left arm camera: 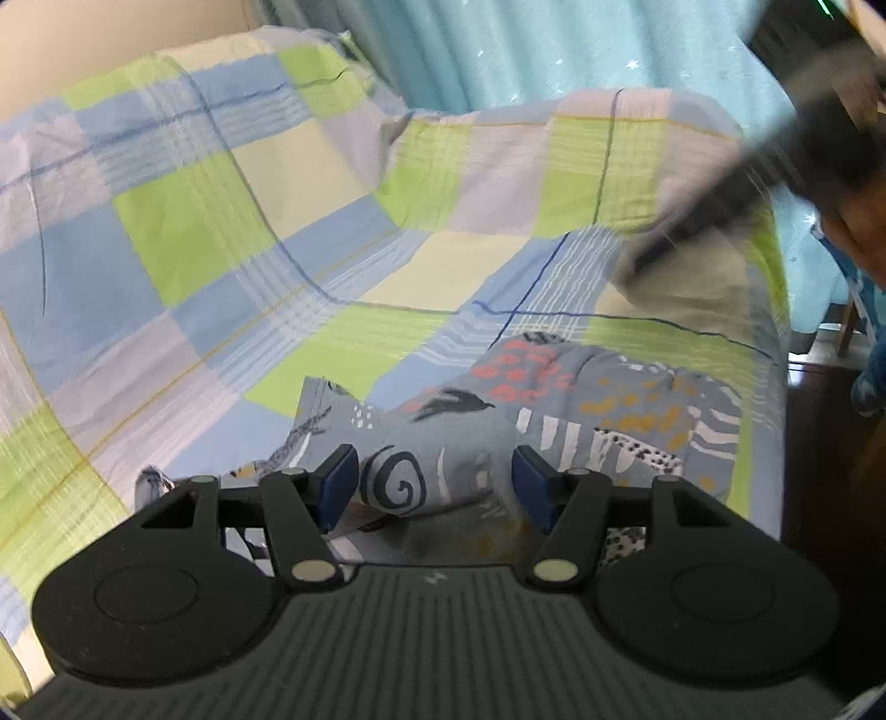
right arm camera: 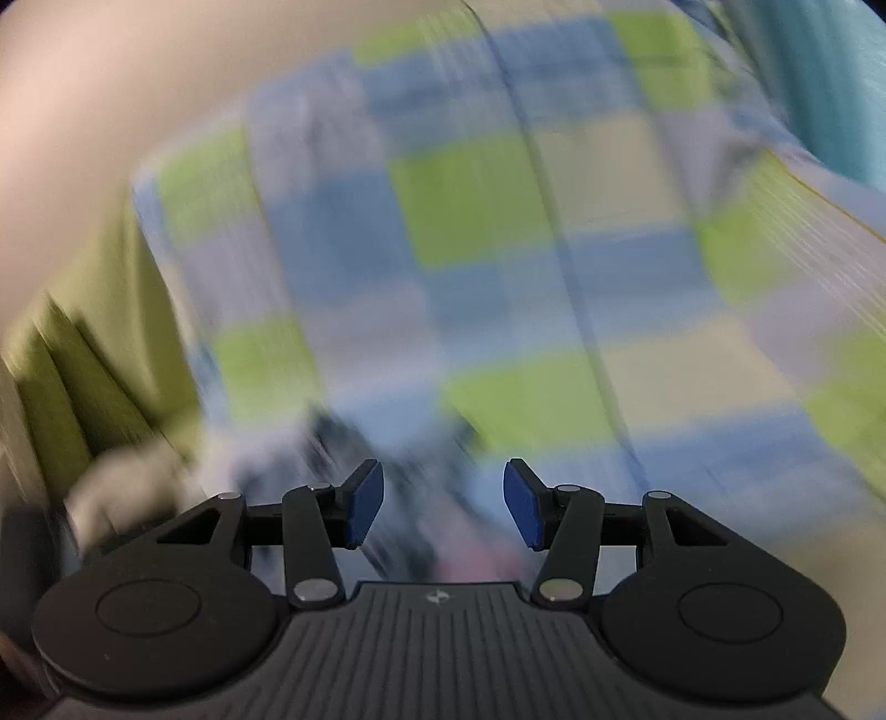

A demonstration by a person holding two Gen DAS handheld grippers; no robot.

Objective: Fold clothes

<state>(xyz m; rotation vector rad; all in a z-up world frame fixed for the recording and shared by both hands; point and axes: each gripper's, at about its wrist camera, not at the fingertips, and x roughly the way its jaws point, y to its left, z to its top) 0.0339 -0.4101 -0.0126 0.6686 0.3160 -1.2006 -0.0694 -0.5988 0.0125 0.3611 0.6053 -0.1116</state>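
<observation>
A grey-blue patterned garment [left arm camera: 554,410] with spirals, red and orange dots lies crumpled on the checked bedsheet [left arm camera: 221,221] near the bed's near right corner. My left gripper [left arm camera: 434,476] hovers open just above its near fold, blue pads [left arm camera: 340,479] on either side of a spiral print. The right gripper's body shows as a dark blur [left arm camera: 764,183] at the upper right of the left wrist view. In the right wrist view my right gripper [right arm camera: 443,501] is open over the blurred sheet [right arm camera: 498,249], with a smeared patch of the garment [right arm camera: 387,498] below its fingers.
A turquoise curtain [left arm camera: 554,50] hangs behind the bed. The bed's right edge [left arm camera: 775,387] drops to a dark floor, with a chair leg [left arm camera: 850,327] beyond. A green surface [right arm camera: 83,360] and a pale wall [right arm camera: 83,111] lie left in the right wrist view.
</observation>
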